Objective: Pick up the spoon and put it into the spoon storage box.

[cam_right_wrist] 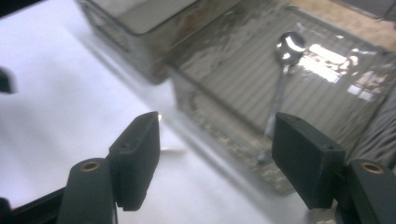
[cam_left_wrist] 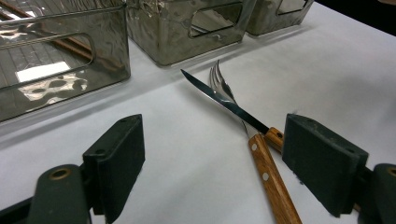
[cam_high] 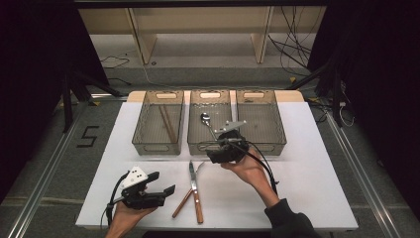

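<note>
Two claws, left claw (cam_high: 166, 186) and right claw (cam_right_wrist: 215, 154), gape empty; spoon (cam_right_wrist: 280, 88) lies in middle bin (cam_high: 198, 130).

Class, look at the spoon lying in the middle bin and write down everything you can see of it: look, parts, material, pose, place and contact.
The shiny silver metal spoon has a rounded bowl and a slim, straight handle. It lies flat on the ribbed floor of the middle translucent grey plastic bin, bowl toward the far end and handle running toward the near wall. Light glints brightly off the bowl. It lies alone in that bin. The right gripper is at the bin's near wall, its fingers open and apart from the spoon.
</note>
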### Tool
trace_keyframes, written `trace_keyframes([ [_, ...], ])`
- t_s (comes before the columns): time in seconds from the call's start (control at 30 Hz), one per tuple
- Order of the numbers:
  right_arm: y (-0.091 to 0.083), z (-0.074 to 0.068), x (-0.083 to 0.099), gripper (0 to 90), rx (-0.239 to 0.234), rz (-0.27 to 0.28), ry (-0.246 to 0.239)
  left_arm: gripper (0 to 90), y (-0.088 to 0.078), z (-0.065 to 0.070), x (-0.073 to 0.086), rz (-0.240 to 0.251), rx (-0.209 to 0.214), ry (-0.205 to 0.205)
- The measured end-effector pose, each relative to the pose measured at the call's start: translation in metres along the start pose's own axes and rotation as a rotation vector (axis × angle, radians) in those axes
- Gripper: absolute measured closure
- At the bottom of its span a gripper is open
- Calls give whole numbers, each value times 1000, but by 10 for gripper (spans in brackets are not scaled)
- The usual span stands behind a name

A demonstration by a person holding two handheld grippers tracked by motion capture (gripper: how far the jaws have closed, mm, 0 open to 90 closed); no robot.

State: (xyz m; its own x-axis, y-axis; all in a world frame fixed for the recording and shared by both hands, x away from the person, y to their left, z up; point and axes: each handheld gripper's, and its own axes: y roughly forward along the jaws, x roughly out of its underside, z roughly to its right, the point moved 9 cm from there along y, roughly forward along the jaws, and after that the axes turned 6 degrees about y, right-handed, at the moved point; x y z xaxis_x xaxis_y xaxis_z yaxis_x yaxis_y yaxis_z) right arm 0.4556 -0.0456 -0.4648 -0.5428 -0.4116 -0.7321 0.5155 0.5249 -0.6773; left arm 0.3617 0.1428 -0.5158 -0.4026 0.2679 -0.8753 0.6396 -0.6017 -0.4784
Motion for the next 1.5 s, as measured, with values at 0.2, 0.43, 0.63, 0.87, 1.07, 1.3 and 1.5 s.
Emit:
trace_keyframes([
  [0.2,-11,-18,23,325,-45,-2,-9,209,-1,-1,0,9,-8,-6],
  [0.43,-18,-37,35,317,-66,-10,-34,209,-2,-1,-1,10,-9,1],
  [0.63,-19,-49,43,311,-85,-22,-42,208,-2,-2,-1,16,-13,2],
  [0.87,-14,-57,54,310,-100,-54,-45,207,-2,-2,-1,18,-15,0],
  [1.07,-7,-67,65,310,-108,-88,-58,207,-2,-2,-1,16,-16,2],
  [1.3,-2,-80,73,303,-125,-112,-66,207,-2,-2,-1,16,-15,2],
  [1.5,9,-91,84,289,-139,-153,-71,207,-2,-1,-1,21,-14,1],
])
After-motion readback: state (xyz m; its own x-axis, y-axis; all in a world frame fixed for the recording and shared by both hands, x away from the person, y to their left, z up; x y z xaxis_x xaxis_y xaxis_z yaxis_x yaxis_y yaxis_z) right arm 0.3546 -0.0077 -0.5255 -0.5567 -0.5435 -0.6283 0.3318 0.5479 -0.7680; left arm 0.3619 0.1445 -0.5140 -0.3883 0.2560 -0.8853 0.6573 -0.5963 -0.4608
